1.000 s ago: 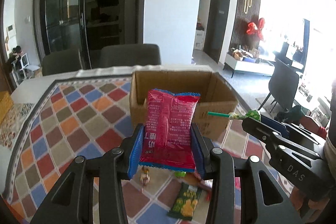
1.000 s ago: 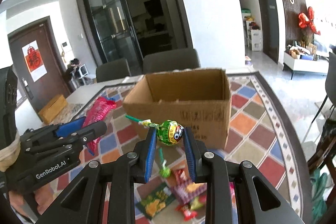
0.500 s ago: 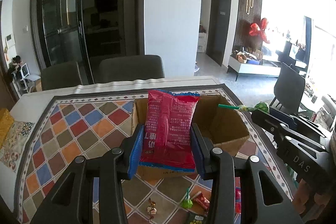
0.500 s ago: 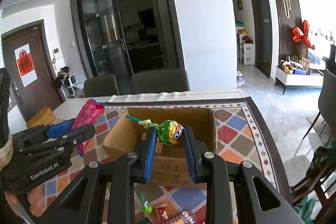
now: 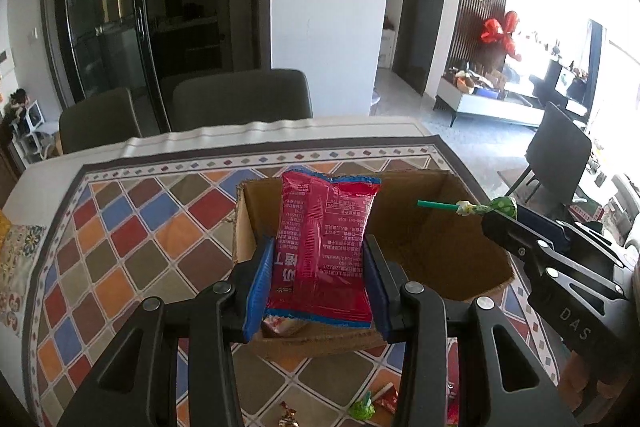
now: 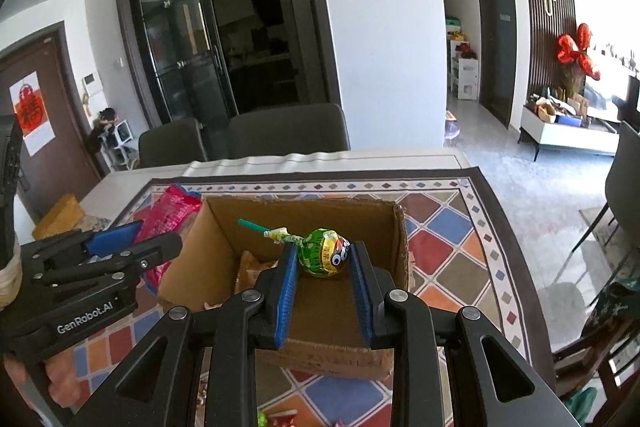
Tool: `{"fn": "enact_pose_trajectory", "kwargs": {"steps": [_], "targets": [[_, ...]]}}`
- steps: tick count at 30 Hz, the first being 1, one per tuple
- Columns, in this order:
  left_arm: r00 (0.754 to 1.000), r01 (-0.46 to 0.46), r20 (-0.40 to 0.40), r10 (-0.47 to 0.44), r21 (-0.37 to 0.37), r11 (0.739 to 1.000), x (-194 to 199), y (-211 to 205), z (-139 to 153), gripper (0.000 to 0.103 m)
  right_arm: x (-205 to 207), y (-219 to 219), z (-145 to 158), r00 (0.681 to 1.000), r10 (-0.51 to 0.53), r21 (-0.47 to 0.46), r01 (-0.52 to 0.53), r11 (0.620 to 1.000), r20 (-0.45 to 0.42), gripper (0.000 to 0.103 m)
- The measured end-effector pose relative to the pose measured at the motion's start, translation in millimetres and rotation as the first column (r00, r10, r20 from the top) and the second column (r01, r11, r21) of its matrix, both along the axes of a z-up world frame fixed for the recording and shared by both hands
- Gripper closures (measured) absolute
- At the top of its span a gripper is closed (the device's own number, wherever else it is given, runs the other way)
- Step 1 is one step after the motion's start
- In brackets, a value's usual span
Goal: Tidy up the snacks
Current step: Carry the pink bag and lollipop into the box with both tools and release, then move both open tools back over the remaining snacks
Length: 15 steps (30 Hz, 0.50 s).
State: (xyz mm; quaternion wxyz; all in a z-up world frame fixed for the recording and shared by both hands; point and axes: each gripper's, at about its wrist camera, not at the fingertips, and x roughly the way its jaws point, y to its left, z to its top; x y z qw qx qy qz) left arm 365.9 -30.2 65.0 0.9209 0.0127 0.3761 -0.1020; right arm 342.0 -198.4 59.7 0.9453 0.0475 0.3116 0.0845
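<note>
The left gripper (image 5: 316,291) pinches a shiny red snack bag (image 5: 324,251) and the right gripper (image 6: 324,283) pinches a green wrapped lollipop (image 6: 326,257), both above the brown cardboard box (image 6: 224,227), so let go gently, low inside it.

The box (image 5: 400,247) sits on the desk (image 5: 140,227), directly ahead of and below both sets of jaws. Loose snacks (image 5: 372,403) lie on the desk beneath the jaws, nearer than the box.
</note>
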Motion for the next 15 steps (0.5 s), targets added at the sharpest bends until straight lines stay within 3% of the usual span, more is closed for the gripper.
{"fn": "enact_pose_trajectory", "kwargs": {"steps": [1, 3, 4, 10, 15], "targets": [[1.0, -0.014, -0.008, 0.014, 0.015, 1.0, 3.6, -1.1, -1.6, 0.058, 4.1, 0.2, -1.3, 1.0, -0.001, 0.002, 0.001, 1.0, -0.01, 0.075], [0.999, -0.039, -0.001, 0.039, 0.03, 0.999, 3.2, -1.1, -1.2, 0.041, 11.6, 1.1, -4.8, 0.999, 0.003, 0.0, -0.003, 1.0, -0.04, 0.071], [0.999, -0.036, 0.008, 0.036, 0.027, 0.999, 1.6, -0.1, -0.4, 0.038, 13.7, 0.5, -6.4, 0.999, -0.004, 0.003, 0.004, 1.0, -0.054, 0.063], [0.997, -0.026, 0.071, 0.02, 0.092, 0.995, -24.8, -2.2, 7.3, 0.038, -1.1, -2.1, -9.9, 0.999, -0.003, 0.003, 0.003, 1.0, -0.049, 0.061], [0.996, -0.014, 0.093, 0.006, 0.087, 0.996, -48.2, -0.7, 11.7, 0.036, -22.4, -0.5, -4.1, 0.999, 0.022, 0.011, -0.022, 1.0, -0.024, 0.061]]}}
